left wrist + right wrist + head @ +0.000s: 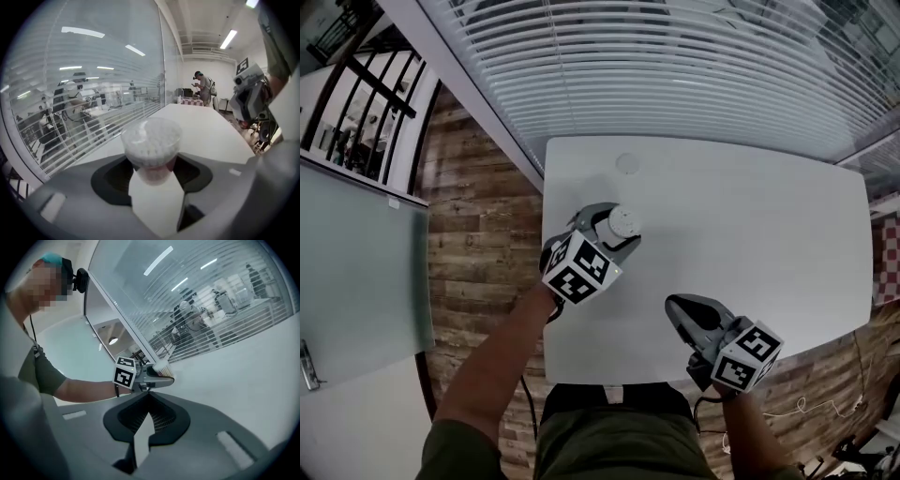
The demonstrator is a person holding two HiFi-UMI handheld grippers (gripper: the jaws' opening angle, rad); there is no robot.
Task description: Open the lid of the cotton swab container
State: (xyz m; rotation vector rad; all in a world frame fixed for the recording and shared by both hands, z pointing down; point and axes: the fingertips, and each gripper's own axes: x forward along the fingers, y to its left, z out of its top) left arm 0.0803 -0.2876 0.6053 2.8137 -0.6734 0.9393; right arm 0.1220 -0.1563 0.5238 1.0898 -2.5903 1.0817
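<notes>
The cotton swab container (622,223) is a small round clear tub packed with white swab tips, standing at the left of the white table (750,225). My left gripper (607,236) has its jaws around the tub, one on each side, with the pads against its lower body (152,171). The swab tips (151,140) show at its top. A faint round clear disc (628,162), perhaps a lid, lies farther back on the table. My right gripper (677,307) is shut and empty over the table's front edge. It points at the left gripper (143,377) and the tub (162,367).
A window with slatted blinds (675,66) runs along the table's far side. Wooden floor (478,234) lies to the left. In the left gripper view a person (204,89) stands beyond the table's far end, and the right gripper (251,96) is at the right.
</notes>
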